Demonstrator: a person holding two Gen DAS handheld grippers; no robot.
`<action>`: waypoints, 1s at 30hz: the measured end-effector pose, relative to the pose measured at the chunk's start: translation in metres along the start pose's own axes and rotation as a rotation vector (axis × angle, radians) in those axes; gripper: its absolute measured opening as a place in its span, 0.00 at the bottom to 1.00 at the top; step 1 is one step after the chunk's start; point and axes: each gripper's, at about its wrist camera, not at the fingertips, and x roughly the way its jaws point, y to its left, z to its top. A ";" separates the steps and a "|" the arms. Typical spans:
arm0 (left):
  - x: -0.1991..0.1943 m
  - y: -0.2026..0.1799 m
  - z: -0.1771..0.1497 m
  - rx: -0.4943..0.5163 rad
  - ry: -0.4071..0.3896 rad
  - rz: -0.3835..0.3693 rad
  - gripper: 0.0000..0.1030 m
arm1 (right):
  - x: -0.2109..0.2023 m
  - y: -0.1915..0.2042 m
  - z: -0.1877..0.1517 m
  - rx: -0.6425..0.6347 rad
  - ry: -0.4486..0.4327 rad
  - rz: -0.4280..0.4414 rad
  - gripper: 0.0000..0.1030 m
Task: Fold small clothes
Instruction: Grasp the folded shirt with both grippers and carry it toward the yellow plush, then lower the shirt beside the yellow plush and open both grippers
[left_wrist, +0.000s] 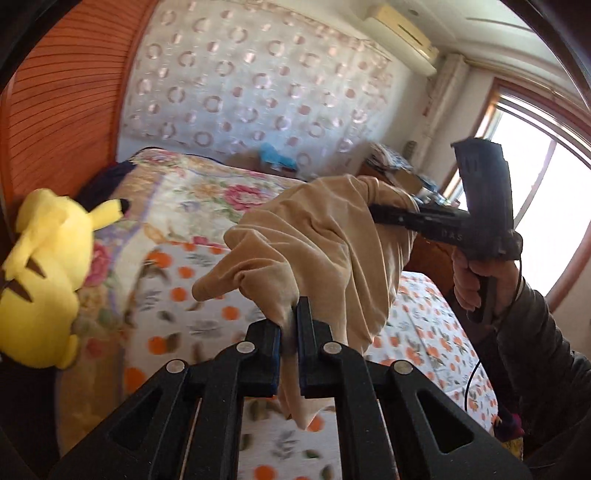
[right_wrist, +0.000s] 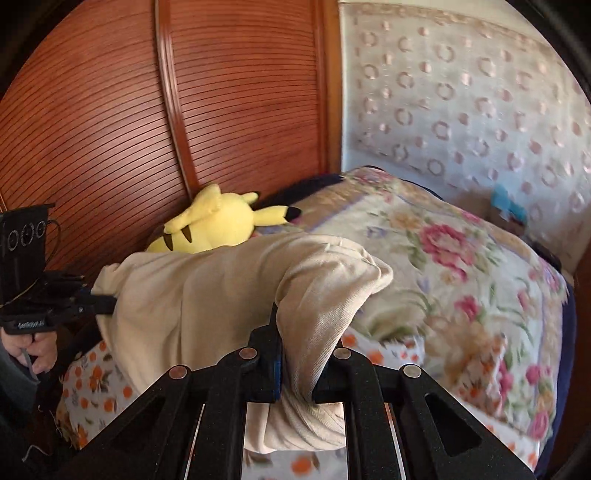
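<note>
A small beige garment (left_wrist: 325, 236) hangs in the air above the bed, stretched between my two grippers. My left gripper (left_wrist: 290, 332) is shut on one bunched end of it. My right gripper (right_wrist: 295, 350) is shut on the other end, and the cloth (right_wrist: 207, 302) drapes over its fingers. In the left wrist view the right gripper (left_wrist: 376, 212) reaches in from the right with its fingertips buried in the cloth. In the right wrist view the left gripper (right_wrist: 107, 301) shows at the left edge, its tips inside the cloth.
The bed has an orange-dotted sheet (left_wrist: 192, 325) and a folded floral quilt (right_wrist: 461, 280). A yellow plush toy (right_wrist: 214, 225) lies by the wooden slatted wardrobe (right_wrist: 147, 110). A patterned curtain (left_wrist: 258, 85) hangs behind; a bright window (left_wrist: 546, 177) is at right.
</note>
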 end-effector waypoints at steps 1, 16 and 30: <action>0.002 0.013 -0.002 -0.023 0.001 0.016 0.07 | 0.018 0.001 0.010 -0.014 0.010 0.010 0.09; 0.029 0.113 -0.048 -0.174 0.059 0.148 0.07 | 0.235 0.033 0.090 -0.158 0.162 0.062 0.11; 0.025 0.110 -0.063 -0.143 0.066 0.213 0.07 | 0.231 -0.028 0.036 0.208 0.158 -0.011 0.57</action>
